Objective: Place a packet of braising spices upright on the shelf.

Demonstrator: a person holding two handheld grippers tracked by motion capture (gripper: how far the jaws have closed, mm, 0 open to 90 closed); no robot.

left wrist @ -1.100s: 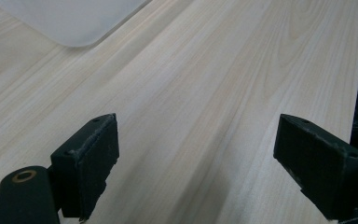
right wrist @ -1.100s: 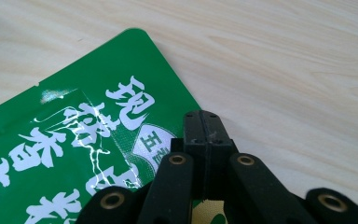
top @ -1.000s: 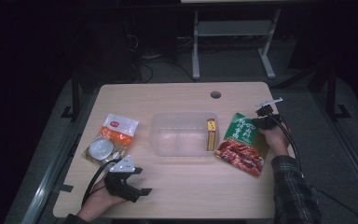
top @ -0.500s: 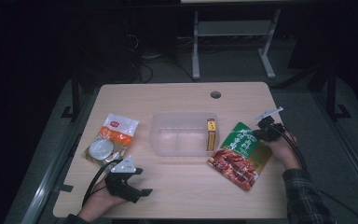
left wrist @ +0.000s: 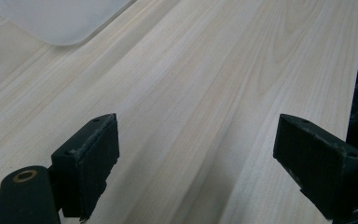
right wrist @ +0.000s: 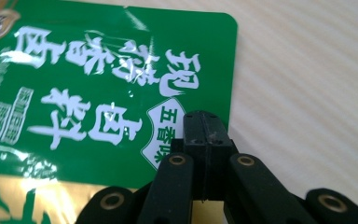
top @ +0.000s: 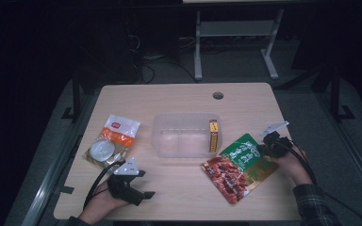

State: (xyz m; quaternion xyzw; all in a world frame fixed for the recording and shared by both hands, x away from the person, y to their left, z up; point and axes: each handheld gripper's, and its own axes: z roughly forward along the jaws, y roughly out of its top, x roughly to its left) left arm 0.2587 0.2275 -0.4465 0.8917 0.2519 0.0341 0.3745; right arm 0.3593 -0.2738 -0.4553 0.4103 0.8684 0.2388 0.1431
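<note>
A flat packet, green at one end and red at the other, lies on the table at the right front. My right gripper is shut on its green end. In the right gripper view the closed jaws pinch the packet near its right edge, over white lettering. My left gripper rests at the table's front left, held by a hand. Its jaws stand wide open over bare wood with nothing between them.
A clear plastic container sits mid-table with a narrow yellow box upright at its right end; its corner appears in the left gripper view. A white and orange packet lies at the left. A cable hole is at the back.
My right gripper has drawn the green and red packet toward the front of the table and turned it. The left gripper has stayed in place.
</note>
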